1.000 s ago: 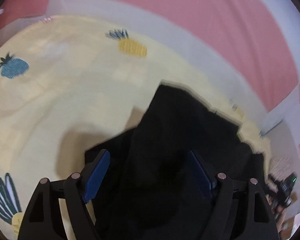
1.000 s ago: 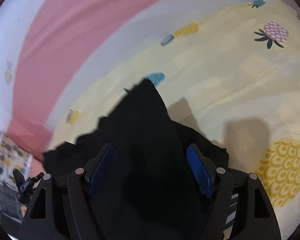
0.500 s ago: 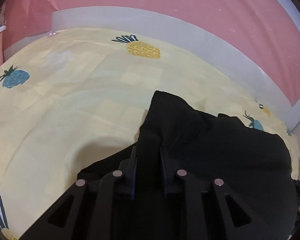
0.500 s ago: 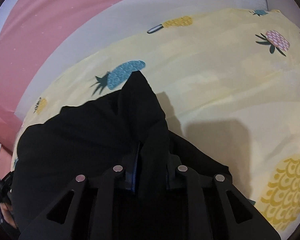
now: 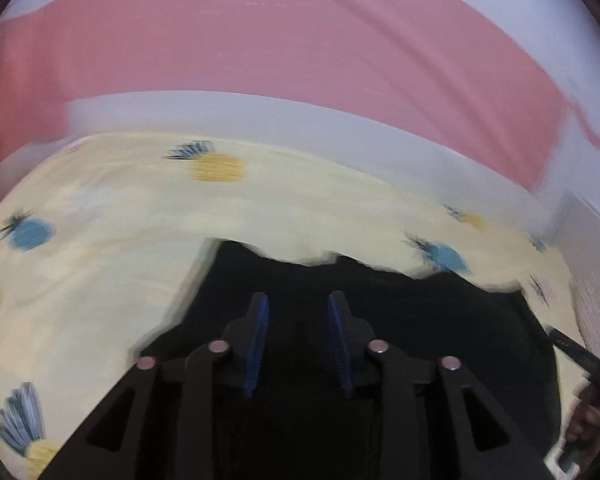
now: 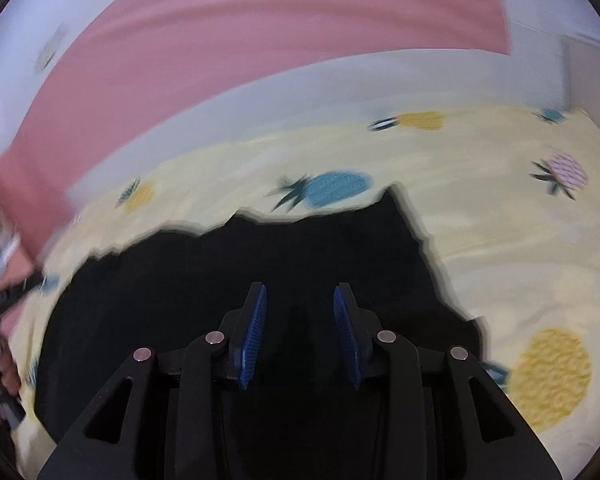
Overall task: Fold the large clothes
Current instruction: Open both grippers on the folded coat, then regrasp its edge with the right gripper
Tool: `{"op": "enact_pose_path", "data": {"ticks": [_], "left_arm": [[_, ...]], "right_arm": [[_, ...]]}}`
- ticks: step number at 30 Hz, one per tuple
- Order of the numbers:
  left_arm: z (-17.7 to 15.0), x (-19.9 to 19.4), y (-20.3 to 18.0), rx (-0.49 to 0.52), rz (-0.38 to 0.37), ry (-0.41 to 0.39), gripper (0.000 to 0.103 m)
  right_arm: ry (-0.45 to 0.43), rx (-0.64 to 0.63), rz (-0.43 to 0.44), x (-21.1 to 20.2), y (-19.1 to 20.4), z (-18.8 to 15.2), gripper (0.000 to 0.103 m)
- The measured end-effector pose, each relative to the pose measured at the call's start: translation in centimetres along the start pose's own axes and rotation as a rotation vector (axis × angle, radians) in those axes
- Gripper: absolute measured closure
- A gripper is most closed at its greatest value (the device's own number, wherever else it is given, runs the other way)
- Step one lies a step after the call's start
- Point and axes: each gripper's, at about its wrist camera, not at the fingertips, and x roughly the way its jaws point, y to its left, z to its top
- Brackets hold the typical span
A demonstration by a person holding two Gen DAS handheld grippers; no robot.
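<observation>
Fabric fills the lower middle of both wrist views: a black garment (image 5: pixel 380 300) spread on a pale yellow pineapple-print bedsheet (image 5: pixel 100 280), its ragged far edge lying short of the white bed rail (image 5: pixel 300 116) and the pink wall (image 5: pixel 300 32) beyond it. Both pictures are smeared by motion, so folds and seams in the cloth cannot be made out.

The left gripper (image 5: pixel 298 320) hangs over the near part of the garment with its blue pads (image 5: pixel 258 332) apart and parting further; no cloth can be seen pinched between them, only dark fabric below the gap. The right gripper (image 6: pixel 300 316) shows the same: pads (image 6: pixel 254 328) spread and widening, nothing visibly caught (the black-on-black makes a thin fold hard to rule out). At the right edge of the left view, beside the garment, a hand (image 5: pixel 584 420) with the other tool is just visible.

Judging by this, a fold has been laid down and the cloth is being let go. The next move probably calls for drawing both grippers clear without dragging the fabric, then picking a fresh edge of the garment, ideally two matched corners, for the following fold.
</observation>
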Motion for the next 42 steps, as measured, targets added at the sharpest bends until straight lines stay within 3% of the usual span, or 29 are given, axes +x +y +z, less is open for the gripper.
{"op": "enact_pose_path", "data": {"ticks": [2, 5, 9, 12, 15, 18, 20, 21, 23, 25, 29, 31, 37, 40, 42], "left_arm": [[-1.2, 1.9, -3.5, 0.1, -0.025, 0.029, 0.068], [-3.5, 7.0, -5.7, 0.188, 0.059, 0.109, 0.068], [-4.3, 9.9, -4.5, 0.127, 0.07, 0.111, 0.068], [-4.2, 11.0, -4.6, 0.144, 0.109, 0.133, 0.068], [-3.6, 9.6, -4.5, 0.151, 0.146, 0.155, 0.068], [-2.0, 6.4, -2.4, 0.152, 0.156, 0.07, 0.068], [-1.2, 6.1, 0.0, 0.156, 0.249, 0.039, 0.067], [-1.2, 6.6, 1.6, 0.128, 0.268, 0.06, 0.068], [-1.9, 7.6, 5.0, 0.03, 0.244, 0.115, 0.068], [-2.6, 7.8, 6.2, -0.013, 0.19, 0.097, 0.068], [-2.6, 8.2, 5.0, 0.047, 0.254, 0.113, 0.068], [-2.6, 6.8, 4.7, 0.064, 0.246, 0.117, 0.068], [-5.3, 0.0, 6.5, 0.041, 0.162, 0.084, 0.064], [-8.4, -2.6, 8.3, -0.007, 0.152, 0.093, 0.058], [-10.5, -4.1, 9.5, -0.055, 0.136, 0.104, 0.046]], "right_arm": [[0.049, -0.055, -0.019, 2.5, 1.6, -0.7, 0.067], [0.035, -0.096, -0.085, 5.3, 1.2, -1.0, 0.067], [0.002, -0.074, -0.091, 7.2, 0.4, -1.6, 0.067], [0.036, -0.07, -0.111, 8.4, 0.9, -1.4, 0.067], [0.074, -0.08, -0.126, 7.3, 1.2, -0.7, 0.067], [0.0, -0.072, -0.095, 3.9, -0.1, 0.2, 0.067], [-0.012, -0.037, -0.177, 3.2, -2.9, 0.4, 0.067], [0.012, -0.008, -0.204, 3.9, -4.3, 0.3, 0.067], [0.073, 0.074, -0.186, 5.5, -7.2, -0.9, 0.068], [0.051, 0.093, -0.173, 5.8, -7.7, -1.3, 0.068], [0.083, 0.053, -0.231, 6.0, -7.0, -0.9, 0.067], [0.078, 0.051, -0.232, 4.4, -6.7, -0.9, 0.066], [0.026, 0.092, -0.09, -3.6, -6.6, -5.3, 0.043], [0.056, 0.108, -0.077, -5.2, -7.4, -8.8, 0.037], [0.1, 0.14, -0.075, -5.5, -8.3, -10.9, 0.029]]}}
